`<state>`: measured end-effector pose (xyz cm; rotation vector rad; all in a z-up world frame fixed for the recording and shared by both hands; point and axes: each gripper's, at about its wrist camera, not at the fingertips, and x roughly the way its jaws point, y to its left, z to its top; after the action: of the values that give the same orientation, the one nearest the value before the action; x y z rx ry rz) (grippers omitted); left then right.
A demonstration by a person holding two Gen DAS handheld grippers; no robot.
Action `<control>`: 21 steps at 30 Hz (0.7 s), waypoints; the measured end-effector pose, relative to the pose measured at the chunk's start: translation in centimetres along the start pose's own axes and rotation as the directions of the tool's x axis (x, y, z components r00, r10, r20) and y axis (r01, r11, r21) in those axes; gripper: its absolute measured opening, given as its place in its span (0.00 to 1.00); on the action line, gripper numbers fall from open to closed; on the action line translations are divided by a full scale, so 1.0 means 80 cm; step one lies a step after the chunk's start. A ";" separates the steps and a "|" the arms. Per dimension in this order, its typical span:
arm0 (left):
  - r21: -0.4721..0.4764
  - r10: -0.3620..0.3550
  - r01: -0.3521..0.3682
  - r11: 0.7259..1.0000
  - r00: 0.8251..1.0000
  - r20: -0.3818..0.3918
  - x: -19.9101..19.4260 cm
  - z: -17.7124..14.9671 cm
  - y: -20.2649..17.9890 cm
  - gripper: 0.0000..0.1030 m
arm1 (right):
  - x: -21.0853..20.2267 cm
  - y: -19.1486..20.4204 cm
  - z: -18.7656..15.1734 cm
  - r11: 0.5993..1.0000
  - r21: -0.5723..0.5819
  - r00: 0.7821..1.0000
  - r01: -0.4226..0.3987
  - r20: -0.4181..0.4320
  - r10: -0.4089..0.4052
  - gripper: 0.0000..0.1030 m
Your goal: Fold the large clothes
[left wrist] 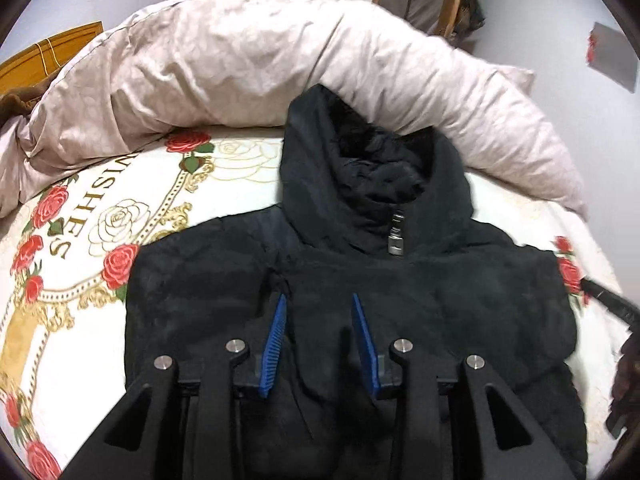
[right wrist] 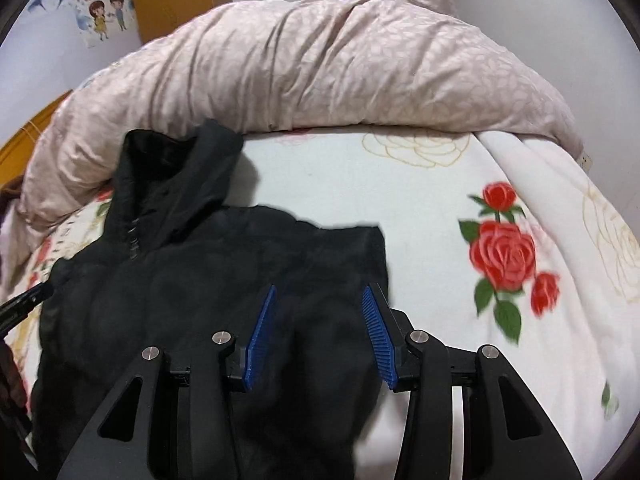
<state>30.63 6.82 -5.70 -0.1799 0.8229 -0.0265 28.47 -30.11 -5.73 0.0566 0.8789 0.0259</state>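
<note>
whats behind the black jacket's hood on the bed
A bunched pale pink duvet lies behind the black hooded jacket, whose hood tip rests against it. Whatever sits beneath the jacket on the rose-print sheet is covered.

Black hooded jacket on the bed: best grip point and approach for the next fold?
Judging from the pose, grip the black hooded jacket at its hood tip, coming from above on the duvet side. The hood sticks out past the flat body, so folding it down onto the chest squares the shape.
</note>
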 end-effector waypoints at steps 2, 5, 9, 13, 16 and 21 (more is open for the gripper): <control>0.012 -0.011 0.011 1.000 0.999 -0.032 0.010 -0.015 -0.006 0.36 | 0.010 0.009 -0.019 1.000 -0.022 0.999 -0.001 -0.044 0.000 0.44; 0.008 0.009 -0.008 1.000 0.994 -0.113 0.047 -0.033 -0.005 0.37 | 0.041 0.011 -0.036 0.999 -0.037 0.993 0.002 -0.121 -0.007 0.44; -0.009 0.015 -0.016 1.000 0.994 -0.108 0.052 -0.040 -0.004 0.41 | 0.056 0.008 -0.036 0.999 -0.043 0.991 0.002 -0.135 -0.008 0.44; 0.003 0.027 -0.027 1.000 0.992 -0.121 0.045 -0.040 -0.008 0.41 | 0.051 0.008 -0.031 0.999 -0.042 0.989 0.014 -0.149 -0.020 0.44; -0.016 0.027 -0.030 0.999 0.991 -0.134 0.031 -0.035 -0.008 0.41 | 0.030 0.014 -0.031 0.999 -0.042 0.990 0.019 -0.142 -0.025 0.44; -0.015 0.023 -0.025 1.000 0.988 -0.154 -0.014 -0.047 -0.016 0.41 | -0.021 0.038 -0.042 1.000 -0.023 0.993 -0.011 -0.119 0.009 0.44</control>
<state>27.19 5.08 -7.15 -0.1852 0.9791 -0.0109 24.78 -27.06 -6.40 0.0376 0.9968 0.0496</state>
